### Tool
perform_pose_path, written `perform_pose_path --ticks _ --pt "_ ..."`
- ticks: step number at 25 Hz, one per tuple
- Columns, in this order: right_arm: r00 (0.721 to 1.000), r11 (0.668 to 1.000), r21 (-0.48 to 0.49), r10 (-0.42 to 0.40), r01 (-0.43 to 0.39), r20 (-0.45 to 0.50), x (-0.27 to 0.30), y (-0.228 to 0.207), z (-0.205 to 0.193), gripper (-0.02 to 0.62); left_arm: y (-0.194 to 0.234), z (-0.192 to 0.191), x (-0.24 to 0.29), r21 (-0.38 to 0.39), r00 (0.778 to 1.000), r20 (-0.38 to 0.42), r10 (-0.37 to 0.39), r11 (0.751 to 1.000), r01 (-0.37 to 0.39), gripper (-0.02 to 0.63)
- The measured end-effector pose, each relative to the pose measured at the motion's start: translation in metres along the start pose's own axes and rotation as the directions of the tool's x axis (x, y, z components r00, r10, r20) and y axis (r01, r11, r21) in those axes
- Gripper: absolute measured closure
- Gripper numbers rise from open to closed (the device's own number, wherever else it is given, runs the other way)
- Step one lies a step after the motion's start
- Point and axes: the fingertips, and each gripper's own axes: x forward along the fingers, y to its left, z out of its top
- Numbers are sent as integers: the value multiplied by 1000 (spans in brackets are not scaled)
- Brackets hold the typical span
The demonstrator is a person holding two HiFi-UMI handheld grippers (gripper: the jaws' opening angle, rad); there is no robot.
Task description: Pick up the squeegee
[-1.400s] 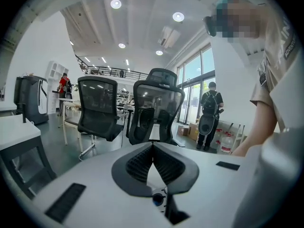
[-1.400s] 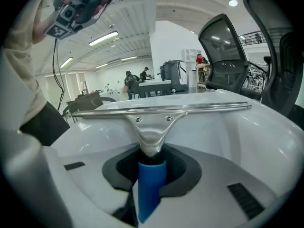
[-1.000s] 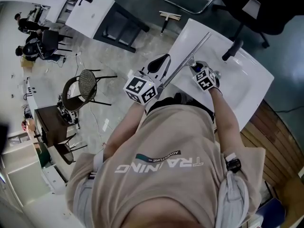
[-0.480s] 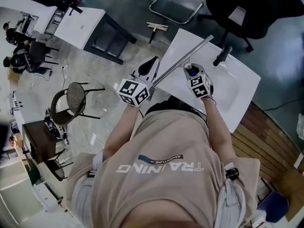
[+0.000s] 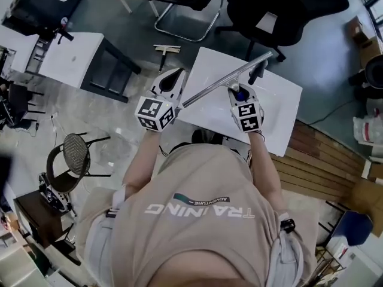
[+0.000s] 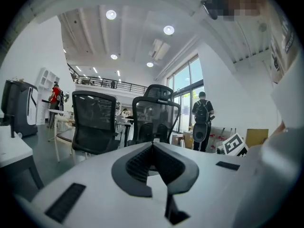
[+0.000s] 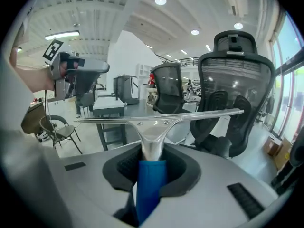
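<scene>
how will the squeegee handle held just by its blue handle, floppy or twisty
Probably stiff: the squeegee has a straight metal bar, no sag. Likely end-heavy, since that long bar sits beyond the right gripper, so it may twist. The smooth blue handle could slip.

Bright, even light from round ceiling lamps and tall windows at the right; strong fisheye bending, black corners, soft foreground.

Shirt back — large print "TRAINING"; small slanted print just beside it — "ADVENTURE".
</scene>
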Motion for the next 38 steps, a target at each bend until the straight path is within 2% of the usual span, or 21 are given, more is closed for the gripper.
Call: perform_pose_path --ticks 4,7,13,19,23,28,38 --pt "994 992 69 -105 103 22 -21 -18 8 509 2 1 12 -7 998 11 -64 998 64 593" --pt "978 976 95 -203 198 54 -43 -35 20 509 -1 3 20 -7 993 17 -117 993 117 594" --pt "911 917 156 -388 367 137 -88 -68 56 509 -15 23 40 42 975 52 -216 976 214 594" --pt "843 858 226 -503 461 190 -130 -102 81 509 -40 60 66 94 950 88 -299 952 291 594" --pt "808 836 260 -541 484 234 -153 -119 96 509 -58 86 83 125 937 121 -328 941 313 594" --pt "778 822 263 -566 505 274 -183 -140 113 509 -83 120 97 166 934 166 -316 943 289 594" --pt "758 825 233 -565 515 326 -200 -163 145 509 -89 140 110 160 952 184 -246 963 218 594"
